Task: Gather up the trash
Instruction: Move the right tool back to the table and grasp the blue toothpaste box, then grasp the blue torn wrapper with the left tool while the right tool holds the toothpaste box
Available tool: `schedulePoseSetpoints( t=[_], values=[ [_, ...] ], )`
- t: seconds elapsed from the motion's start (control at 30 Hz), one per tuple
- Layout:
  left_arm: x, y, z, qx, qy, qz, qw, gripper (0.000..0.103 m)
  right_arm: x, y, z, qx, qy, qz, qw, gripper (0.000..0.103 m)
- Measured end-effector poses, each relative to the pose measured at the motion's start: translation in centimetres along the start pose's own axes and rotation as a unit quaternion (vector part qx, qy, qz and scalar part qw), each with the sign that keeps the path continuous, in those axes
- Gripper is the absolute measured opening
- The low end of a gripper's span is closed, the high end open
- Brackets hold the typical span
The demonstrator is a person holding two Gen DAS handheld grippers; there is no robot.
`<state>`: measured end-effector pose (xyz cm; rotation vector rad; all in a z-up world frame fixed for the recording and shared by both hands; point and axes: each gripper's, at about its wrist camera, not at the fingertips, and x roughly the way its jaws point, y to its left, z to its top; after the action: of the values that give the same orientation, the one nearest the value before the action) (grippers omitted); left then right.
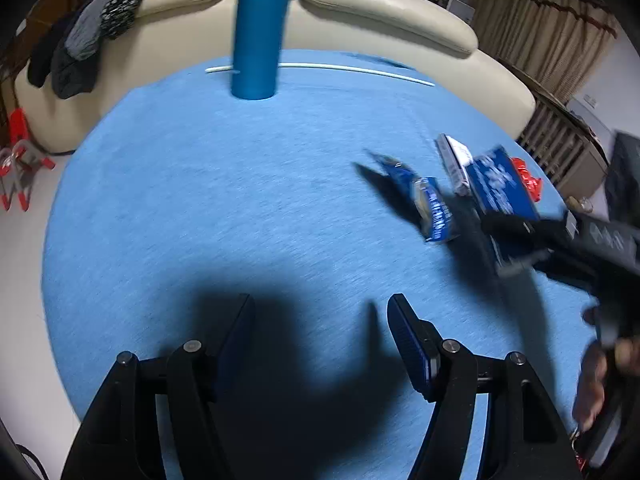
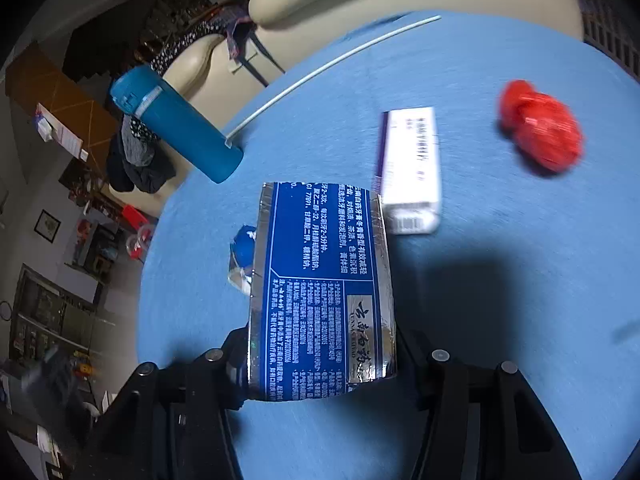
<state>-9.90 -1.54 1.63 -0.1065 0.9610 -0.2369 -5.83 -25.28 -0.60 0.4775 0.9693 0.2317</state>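
Note:
My right gripper [image 2: 320, 344] is shut on a blue and silver carton [image 2: 320, 280] and holds it above the blue table [image 2: 500, 260]. In the left wrist view the same carton [image 1: 500, 184] shows at the right, held by the right gripper [image 1: 516, 236]. A white and purple box [image 2: 412, 168], a red crumpled wrapper [image 2: 540, 128] and a small blue wrapper [image 2: 244, 248] lie on the table. The blue wrapper [image 1: 432, 208] also shows in the left wrist view. My left gripper [image 1: 320, 340] is open and empty over the near part of the table.
A teal bottle [image 1: 260, 32] stands at the table's far side, with a thin white stick [image 1: 352, 68] lying behind it. A cream sofa [image 1: 380, 4] with dark clothes [image 1: 80, 48] runs behind the table. Floor and clutter lie to the left.

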Motion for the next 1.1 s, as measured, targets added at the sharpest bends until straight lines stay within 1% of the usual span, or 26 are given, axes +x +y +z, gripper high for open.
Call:
schedulePoseSetpoints(
  t=[0.1, 0.13, 0.23, 0.37, 0.5, 0.53, 0.57, 0.6, 0.63, 0.73, 0.83, 0.97, 1.1],
  values=[
    [0.4, -1.6, 1.3, 0.015, -0.002, -0.006, 0.9999, 0.069, -2.3, -1.1, -1.7, 0.003, -0.014, -0.006, 1.0, 0.059],
    [0.6, -2.2, 2.1, 0.017, -0.004, -0.014, 0.9997, 0.071, -3.1, -1.6, -2.4, 0.009, -0.018, -0.005, 1.0, 0.059],
    [1.2, -3.8, 3.8, 0.024, -0.011, -0.029, 0.9992, 0.082, -4.9, -3.5, -4.3, 0.033, -0.027, 0.002, 0.999, 0.059],
    [3.2, -6.0, 6.3, 0.033, -0.009, -0.038, 0.9987, 0.083, -6.7, -5.5, -5.9, 0.061, -0.04, 0.013, 0.997, 0.059],
    [6.2, -6.9, 8.0, 0.024, 0.01, -0.021, 0.9994, 0.083, -8.0, -6.7, -7.0, 0.076, -0.052, 0.021, 0.996, 0.059],
    [6.8, -6.9, 8.1, 0.022, 0.016, -0.025, 0.9993, 0.082, -8.2, -6.9, -7.2, 0.078, -0.053, 0.023, 0.995, 0.059],
    [7.2, -7.0, 8.1, 0.024, 0.023, -0.031, 0.999, 0.071, -8.4, -7.0, -7.3, 0.079, -0.054, 0.025, 0.995, 0.059],
    [7.5, -7.3, 7.9, 0.035, 0.027, -0.03, 0.9986, 0.053, -8.5, -7.1, -7.4, 0.08, -0.055, 0.026, 0.995, 0.059],
    [7.7, -7.5, 7.7, 0.043, 0.034, -0.031, 0.998, 0.042, -8.6, -7.2, -7.5, 0.081, -0.057, 0.028, 0.995, 0.059],
    [6.5, -7.4, 7.2, 0.047, 0.033, -0.036, 0.9977, 0.04, -8.7, -7.2, -7.6, 0.082, -0.061, 0.032, 0.994, 0.059],
    [4.6, -7.6, 5.8, 0.069, 0.021, -0.024, 0.9971, 0.037, -8.7, -6.8, -7.7, 0.08, -0.064, 0.036, 0.994, 0.059],
    [2.3, -7.7, 4.1, 0.083, 0.009, -0.015, 0.9964, 0.033, -8.9, -6.1, -8.4, 0.073, -0.067, 0.039, 0.994, 0.059],
    [0.5, -7.9, 2.1, 0.094, -0.002, -0.008, 0.9955, 0.031, -9.3, -5.5, -9.2, 0.069, -0.071, 0.035, 0.994, 0.059]
  ],
)
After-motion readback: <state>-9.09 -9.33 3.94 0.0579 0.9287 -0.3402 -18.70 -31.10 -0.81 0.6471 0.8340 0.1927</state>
